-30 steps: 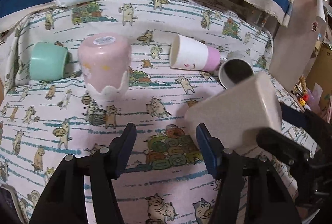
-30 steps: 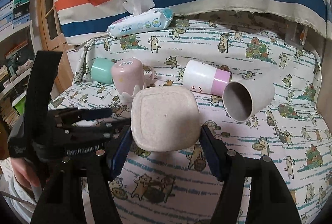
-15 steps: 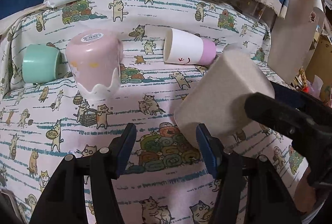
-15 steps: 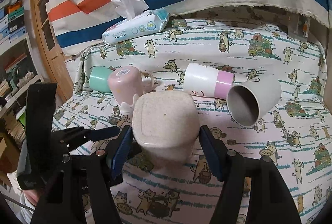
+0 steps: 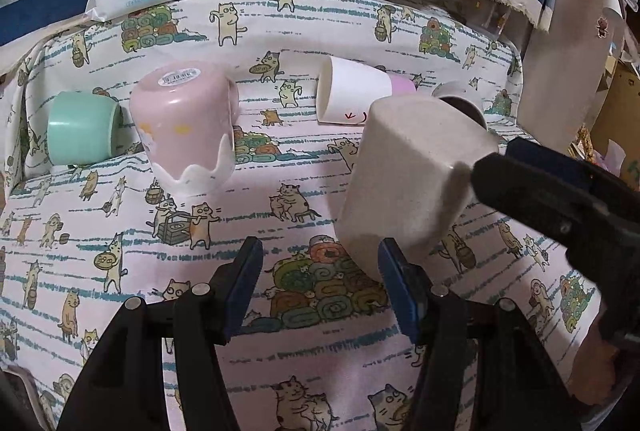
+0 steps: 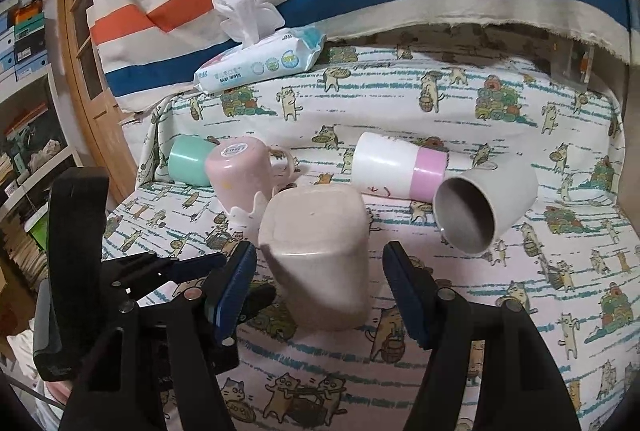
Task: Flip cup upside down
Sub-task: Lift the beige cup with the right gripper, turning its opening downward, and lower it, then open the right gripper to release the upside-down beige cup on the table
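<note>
A beige square cup [image 6: 320, 251] stands upside down on the cat-print cloth, base up, between the fingers of my right gripper [image 6: 316, 287]. The jaws stand apart from its sides, so the right gripper is open. In the left wrist view the same cup [image 5: 408, 171] looks tilted, its rim close to the right finger of my left gripper [image 5: 320, 287], which is open and empty. A pink cup [image 5: 184, 123] stands upside down further back at the left.
A mint cup [image 5: 80, 127], a white-and-pink cup [image 6: 400, 167] and a grey cup [image 6: 480, 207] lie on their sides behind. A baby wipes pack [image 6: 260, 61] sits on the raised back edge under a striped cloth. Shelves and a wooden door frame stand at the left.
The right gripper turned the beige cup base up, lowered it onto the cloth and opened its jaws off it. The left gripper stayed open and shifted slightly forward.
</note>
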`<state>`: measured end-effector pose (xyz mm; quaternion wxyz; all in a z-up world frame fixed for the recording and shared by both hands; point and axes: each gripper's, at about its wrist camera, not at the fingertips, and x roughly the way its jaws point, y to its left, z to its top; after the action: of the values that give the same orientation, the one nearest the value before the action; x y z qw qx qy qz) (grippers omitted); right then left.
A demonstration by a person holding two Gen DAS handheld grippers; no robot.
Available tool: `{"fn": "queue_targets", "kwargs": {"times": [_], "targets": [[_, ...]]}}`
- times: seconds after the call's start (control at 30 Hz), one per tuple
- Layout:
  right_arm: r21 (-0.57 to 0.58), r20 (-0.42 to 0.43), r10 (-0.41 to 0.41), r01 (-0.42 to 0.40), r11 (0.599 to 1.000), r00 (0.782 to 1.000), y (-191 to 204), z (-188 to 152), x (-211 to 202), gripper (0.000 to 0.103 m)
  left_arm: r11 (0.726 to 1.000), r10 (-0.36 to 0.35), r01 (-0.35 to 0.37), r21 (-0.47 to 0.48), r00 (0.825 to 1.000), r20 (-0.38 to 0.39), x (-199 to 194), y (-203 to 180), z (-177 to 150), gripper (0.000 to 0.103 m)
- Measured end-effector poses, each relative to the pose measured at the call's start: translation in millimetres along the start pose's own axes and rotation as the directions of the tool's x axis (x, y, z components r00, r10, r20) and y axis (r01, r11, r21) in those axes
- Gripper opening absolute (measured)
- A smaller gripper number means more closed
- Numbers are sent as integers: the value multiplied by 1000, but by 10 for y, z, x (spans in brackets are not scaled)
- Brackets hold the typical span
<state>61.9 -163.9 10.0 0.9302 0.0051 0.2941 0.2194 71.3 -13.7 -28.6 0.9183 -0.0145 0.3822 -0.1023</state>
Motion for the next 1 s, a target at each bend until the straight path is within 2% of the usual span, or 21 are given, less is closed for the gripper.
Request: {"fn": "queue_targets", "kwargs": {"times": [0.13,0.27,0.33,0.43,0.5,0.53,0.63,0.7,0.8,0.87,1.0], "targets": [[-4,34,-4,4,1000,999,-48,-1,-97,68,1000,16,-16,13,1000,22,-70,-30,-10,59],[-19,85,-13,14,1000,996,-136,-13,-206,69,998,44,-47,35,996,76,-198,-77,-33,74],[-24,110,-15,18,1000,994,-188,-28,-260,70,997,63,-67,40,992,110,-269,-97,-39,75],[-20,157,-25,28,999,987,-295,-50,-363,81,998,55,-60,29,985,162,-386,-87,-49,81],[-19,195,-35,40,999,980,-362,-79,-444,85,999,41,-44,14,980,194,-450,-66,-47,82],[-21,210,-39,45,999,977,-391,-90,-476,85,999,36,-39,10,977,211,-479,-61,-48,83],[-31,242,-56,66,997,969,-463,-129,-545,85,998,57,-64,19,962,267,-553,-65,-55,92],[-37,254,-62,74,997,965,-510,-162,-569,87,998,61,-68,16,954,294,-592,-56,-78,92],[-32,269,-75,87,996,960,-584,-221,-587,93,999,30,-34,7,942,335,-659,-26,-115,93],[-22,276,-79,89,996,958,-636,-256,-586,97,999,26,-31,9,928,371,-706,-17,-142,98],[-8,291,-79,85,996,953,-690,-312,-596,102,999,36,-40,0,915,402,-740,16,-159,98]]}}
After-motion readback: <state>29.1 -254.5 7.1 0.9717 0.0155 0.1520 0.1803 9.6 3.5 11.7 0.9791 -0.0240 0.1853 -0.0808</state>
